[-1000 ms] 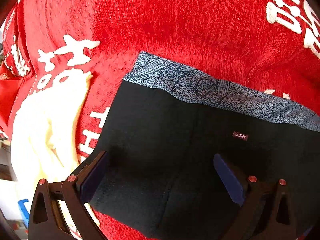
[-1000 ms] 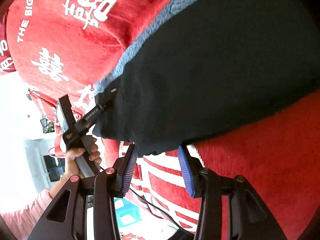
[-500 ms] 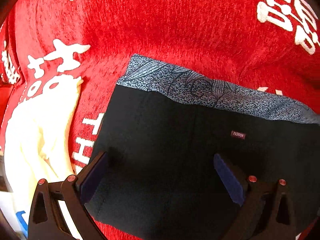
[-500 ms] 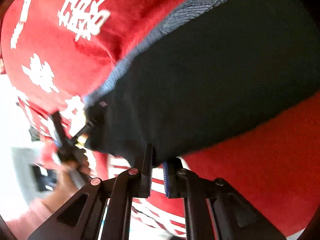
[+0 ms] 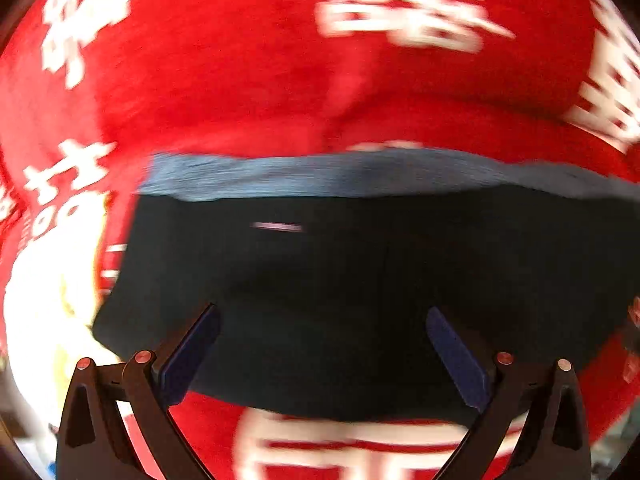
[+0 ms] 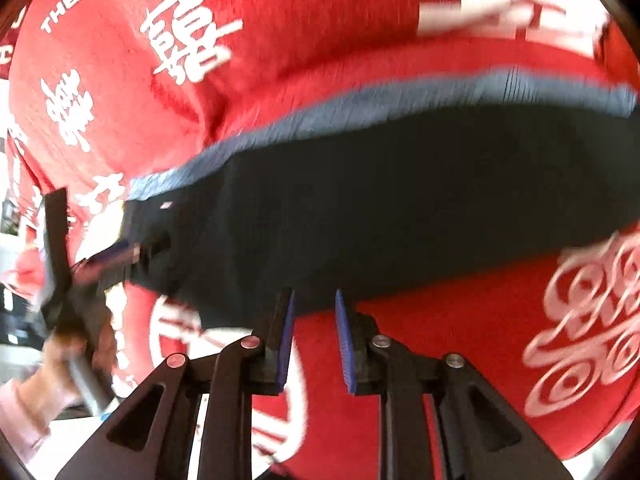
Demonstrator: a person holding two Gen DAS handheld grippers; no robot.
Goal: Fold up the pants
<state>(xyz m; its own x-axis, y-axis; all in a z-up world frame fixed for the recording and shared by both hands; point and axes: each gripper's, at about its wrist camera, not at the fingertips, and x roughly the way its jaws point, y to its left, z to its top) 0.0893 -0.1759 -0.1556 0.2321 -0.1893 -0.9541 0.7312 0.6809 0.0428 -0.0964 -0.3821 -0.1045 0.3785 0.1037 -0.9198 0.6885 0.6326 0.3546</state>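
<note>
"THE BIG…", apparently, on red blanket (image 6: 320,20)

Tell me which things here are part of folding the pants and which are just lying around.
Job: black pants with grey-blue waistband; left gripper, open above them; right gripper, jaws opening, nothing between them.
Lying about: red printed blanket underneath; cream cloth beside the pants.

Pants (image 5: 340,288): black cloth, matt and smooth, no sheen. Waistband (image 5: 320,176) at 12 o'clock of the black panel: grey-blue cloth, speckled; weave blurred. Small label (image 5: 276,227): lighter woven patch, detail unreadable. Red cover (image 5: 240,80) beneath: plush cloth, fuzzy nap, white printed characters. Right gripper (image 6: 314,312): matt black plastic frames, blue matt pads, bright metal rivets. Left gripper (image 5: 322,330): same finish, dark blue pads.
</note>
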